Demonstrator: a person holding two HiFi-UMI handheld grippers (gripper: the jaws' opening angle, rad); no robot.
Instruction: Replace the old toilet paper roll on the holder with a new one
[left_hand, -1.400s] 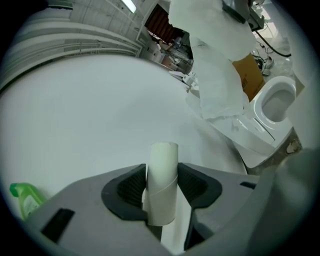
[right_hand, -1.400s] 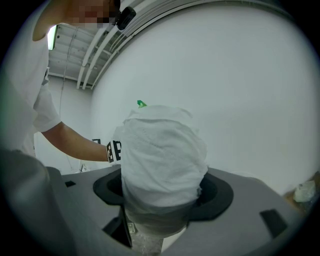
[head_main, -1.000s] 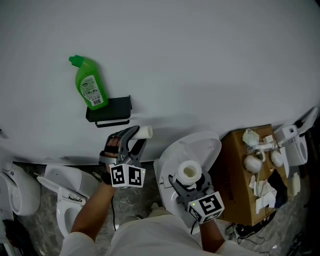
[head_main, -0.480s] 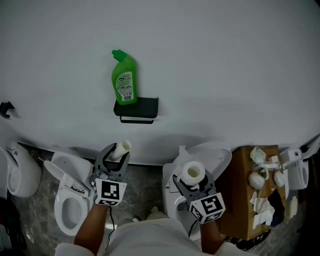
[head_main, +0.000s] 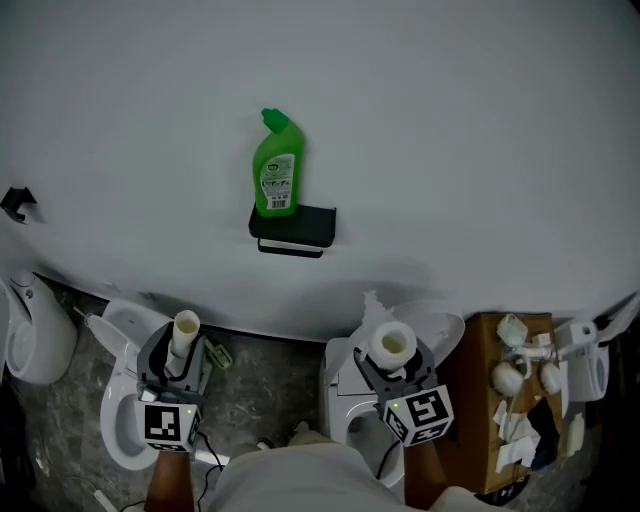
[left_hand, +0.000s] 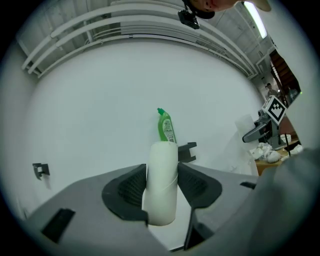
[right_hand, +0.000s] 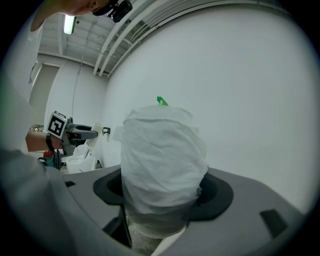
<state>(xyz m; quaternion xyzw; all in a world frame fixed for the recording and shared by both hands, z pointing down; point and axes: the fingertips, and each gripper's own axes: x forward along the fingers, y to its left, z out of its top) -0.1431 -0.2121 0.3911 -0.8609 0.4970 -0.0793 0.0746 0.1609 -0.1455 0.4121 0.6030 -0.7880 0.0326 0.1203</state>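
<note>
My left gripper (head_main: 177, 352) is shut on a bare cardboard tube (head_main: 185, 333), which stands upright between its pads above a toilet at the lower left. The tube (left_hand: 162, 180) fills the middle of the left gripper view. My right gripper (head_main: 394, 365) is shut on a full white toilet paper roll (head_main: 391, 345), also upright; the roll (right_hand: 162, 165) blocks most of the right gripper view. The black holder (head_main: 294, 229) hangs on the white wall between and beyond both grippers, its bar bare. A green bottle (head_main: 276, 170) stands on top of it.
A white toilet (head_main: 122, 418) sits under the left gripper and another (head_main: 347, 395) under the right one. A cardboard box (head_main: 487, 405) with crumpled paper stands at the right. A white fixture (head_main: 30, 340) is at the far left.
My left gripper has drawn away from the holder to the lower left with the tube, rolling it from slanted to upright. The right gripper with the roll has barely shifted.
</note>
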